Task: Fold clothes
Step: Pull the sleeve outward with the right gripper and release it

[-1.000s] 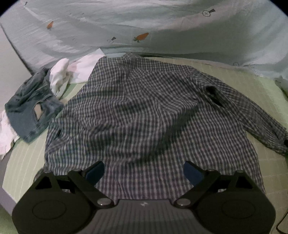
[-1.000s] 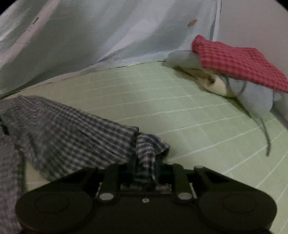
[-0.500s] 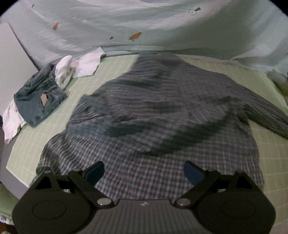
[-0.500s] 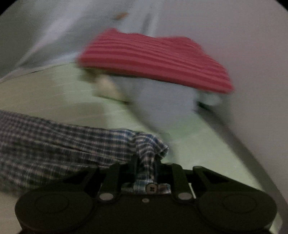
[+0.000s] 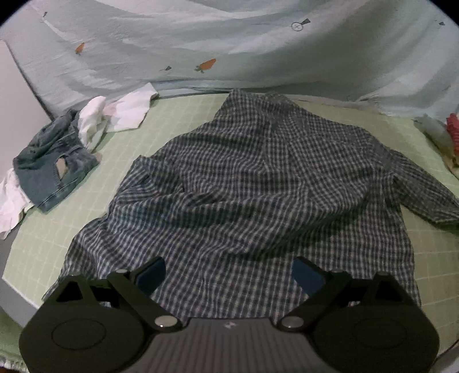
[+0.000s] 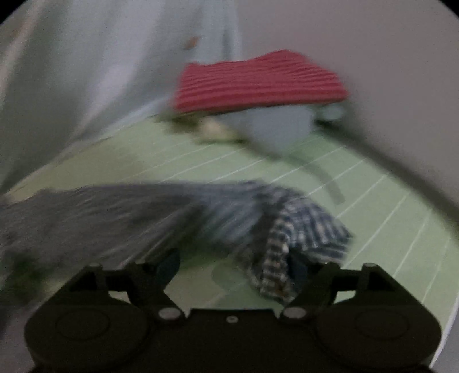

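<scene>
Sleeve cuff (image 6: 289, 244) between opening right tongs (image 6: 233, 268)

No words, numbers or brand names can be read anywhere here. The pale sheet (image 5: 258, 43) at the far side has only small printed pictures, such as an orange carrot (image 5: 207, 64) and a little circle sign (image 5: 297, 26), no letters.

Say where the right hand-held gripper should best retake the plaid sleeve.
Probably the cuff: it lies bunched and raised off the mat, at the sleeve's free end. Come from above on the outer side, fingers straddling the fold.
</scene>
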Demonstrator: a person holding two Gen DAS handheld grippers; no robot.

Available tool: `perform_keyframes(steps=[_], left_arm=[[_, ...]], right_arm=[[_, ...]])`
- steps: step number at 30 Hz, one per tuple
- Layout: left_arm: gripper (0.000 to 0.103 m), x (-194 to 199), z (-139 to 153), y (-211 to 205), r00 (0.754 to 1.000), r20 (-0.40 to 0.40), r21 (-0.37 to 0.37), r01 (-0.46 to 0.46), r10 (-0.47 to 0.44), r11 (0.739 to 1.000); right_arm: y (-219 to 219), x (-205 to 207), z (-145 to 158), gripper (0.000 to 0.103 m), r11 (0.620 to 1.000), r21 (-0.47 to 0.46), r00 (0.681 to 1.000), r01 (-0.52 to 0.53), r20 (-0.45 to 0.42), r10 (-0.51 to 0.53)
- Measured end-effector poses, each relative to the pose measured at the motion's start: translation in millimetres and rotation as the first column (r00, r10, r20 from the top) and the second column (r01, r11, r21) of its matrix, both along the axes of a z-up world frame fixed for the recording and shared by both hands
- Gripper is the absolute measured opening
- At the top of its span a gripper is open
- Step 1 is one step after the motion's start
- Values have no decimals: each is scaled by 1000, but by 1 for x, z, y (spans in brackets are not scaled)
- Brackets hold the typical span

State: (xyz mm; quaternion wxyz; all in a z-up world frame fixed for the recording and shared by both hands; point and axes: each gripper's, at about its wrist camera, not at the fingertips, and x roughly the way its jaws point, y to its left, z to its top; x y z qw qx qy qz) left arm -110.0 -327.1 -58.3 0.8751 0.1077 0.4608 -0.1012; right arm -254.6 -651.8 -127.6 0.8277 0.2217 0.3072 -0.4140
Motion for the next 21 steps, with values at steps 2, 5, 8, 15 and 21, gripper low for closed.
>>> perform_keyframes(steps=[2,5,8,15,21], left_arm=[[95,5,-1,4,1000,-3,-8,23,-23,1000],[95,12,-1,11,999,-1,-22,54,-54,998],[95,17,0,22,998,5,-43,65,-65,997],[95,17,-10,54,999,-40,-96,21,-25,995],[95,3,-9,56,1000,-25,-97,11,-13,995]], right_arm=[[31,6,4,83,998,2,998,-68,13,68],[70,15,7,83,988,-17,988,-156,-9,156],[96,21,7,83,980,-27,979,-199,-48,198],[99,8,7,82,981,-69,981,-181,-84,175],[38,-7,-11,79,990,51,990,-133,-46,136]])
